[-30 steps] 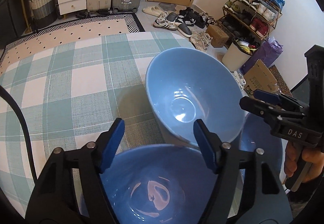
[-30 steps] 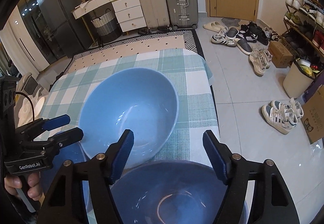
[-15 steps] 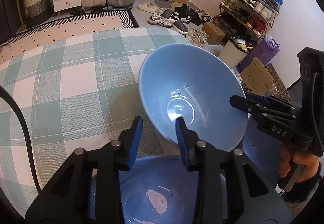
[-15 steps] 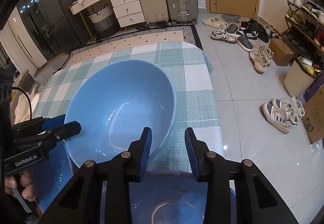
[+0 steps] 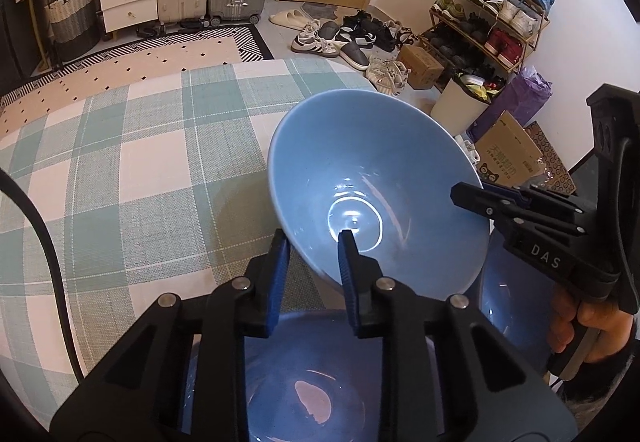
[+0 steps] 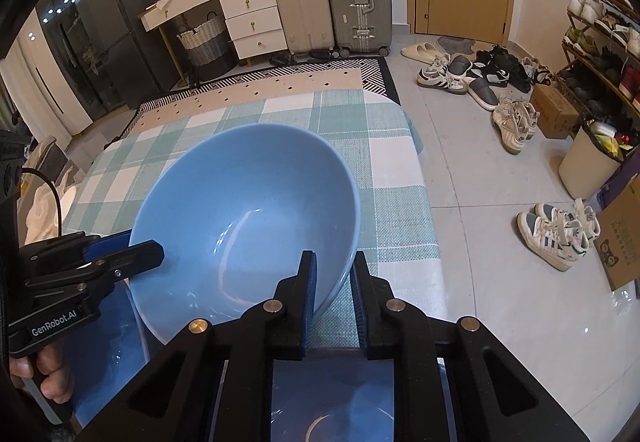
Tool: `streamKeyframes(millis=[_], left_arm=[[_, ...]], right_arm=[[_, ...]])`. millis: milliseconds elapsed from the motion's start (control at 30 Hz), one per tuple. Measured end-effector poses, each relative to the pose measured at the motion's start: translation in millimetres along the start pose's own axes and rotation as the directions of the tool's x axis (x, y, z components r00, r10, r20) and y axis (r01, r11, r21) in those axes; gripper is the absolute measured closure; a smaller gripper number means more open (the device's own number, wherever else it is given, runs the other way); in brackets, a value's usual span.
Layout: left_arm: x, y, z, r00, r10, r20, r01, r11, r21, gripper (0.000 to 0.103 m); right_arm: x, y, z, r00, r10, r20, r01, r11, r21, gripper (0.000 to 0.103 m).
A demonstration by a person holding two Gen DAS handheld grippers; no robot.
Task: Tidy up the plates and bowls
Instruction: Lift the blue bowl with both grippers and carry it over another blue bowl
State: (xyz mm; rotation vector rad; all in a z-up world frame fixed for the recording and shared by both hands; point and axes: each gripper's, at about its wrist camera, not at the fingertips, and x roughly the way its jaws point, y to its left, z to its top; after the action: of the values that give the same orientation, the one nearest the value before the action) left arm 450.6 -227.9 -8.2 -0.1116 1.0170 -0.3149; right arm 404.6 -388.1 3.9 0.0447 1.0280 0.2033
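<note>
Both claws are clamped on the same light blue bowl (image 5: 376, 194). The left claw (image 5: 310, 242), low centre in its own view, has just been closing; its blue pads pinch the near left rim, one pad inside and one outside. The right claw (image 6: 332, 262) has just been closing too, and it grips the opposite rim, low and right of centre in the right wrist view. From the left camera the right claw (image 5: 472, 198) comes in at the right edge onto the rim; from the right camera the left claw (image 6: 148, 250) comes in from the lower left. The bowl (image 6: 244, 218) sits tilted over the green-and-white checked surface (image 5: 120, 170). Darker blue dishes (image 5: 304, 382) lie beneath the claws at the bottom of both frames.
</note>
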Motion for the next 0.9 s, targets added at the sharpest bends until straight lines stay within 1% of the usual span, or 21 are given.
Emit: streamKeyframes(millis=[267, 433, 667, 900], left_arm=[[-6.2, -4.9, -0.5, 1.000, 0.008, 0.011, -0.008, 1.000, 0.005, 0.082], [-16.8, -11.5, -0.1, 0.999, 0.023, 0.035, -0.023, 1.000, 0.015, 0.081], [-47.2, -19.8, -1.4, 0.997, 0.034, 0.072, -0.036, 0.999, 0.023, 0.082], [-77.8, -28.5, -5.9, 0.993, 0.041, 0.113, -0.045, 0.998, 0.037, 0.082]], right_arm=[[-9.7, 0.7, -0.4, 1.000, 0.007, 0.016, -0.007, 1.000, -0.001, 0.086], [-18.6, 3.5, 1.2, 0.999, 0.011, 0.038, -0.011, 1.000, -0.005, 0.086], [-35.0, 9.1, 0.9, 0.997, 0.018, 0.071, -0.017, 1.000, -0.014, 0.086], [-60.0, 16.2, 0.1, 0.994, 0.017, 0.110, -0.014, 1.000, -0.028, 0.086]])
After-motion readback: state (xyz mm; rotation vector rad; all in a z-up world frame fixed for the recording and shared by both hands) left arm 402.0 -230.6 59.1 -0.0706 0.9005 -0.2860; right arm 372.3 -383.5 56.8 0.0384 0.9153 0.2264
